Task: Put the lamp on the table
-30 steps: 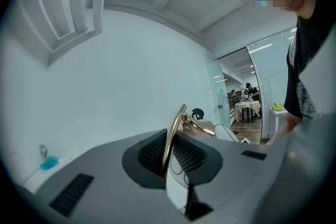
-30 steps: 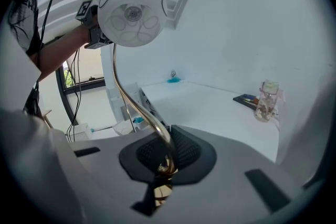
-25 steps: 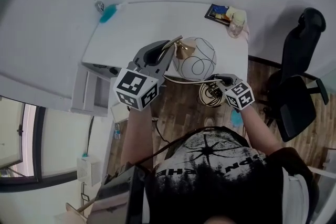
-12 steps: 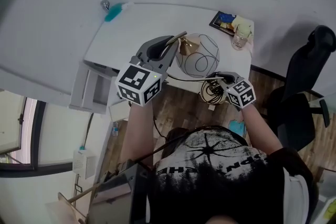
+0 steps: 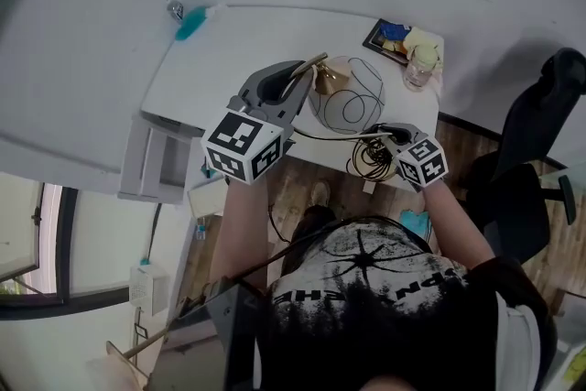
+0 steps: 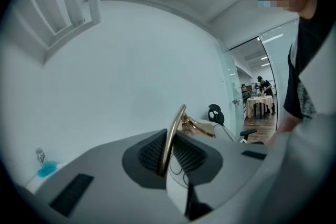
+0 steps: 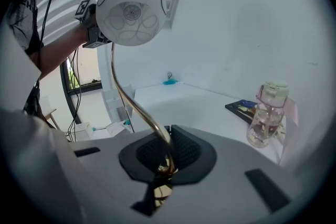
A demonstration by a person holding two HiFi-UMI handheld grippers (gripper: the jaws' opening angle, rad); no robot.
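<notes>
Gold-stemmed lamp [image 5: 346, 96] is clenched by both the left gripper [image 5: 295, 82] and right gripper [image 5: 383, 135], held over the white table [image 5: 238, 50].

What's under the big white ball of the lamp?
The white table is under the lamp's ball, looking down from the head view. The patch right beneath is covered by the ball, so whether anything lies there cannot be seen.
</notes>
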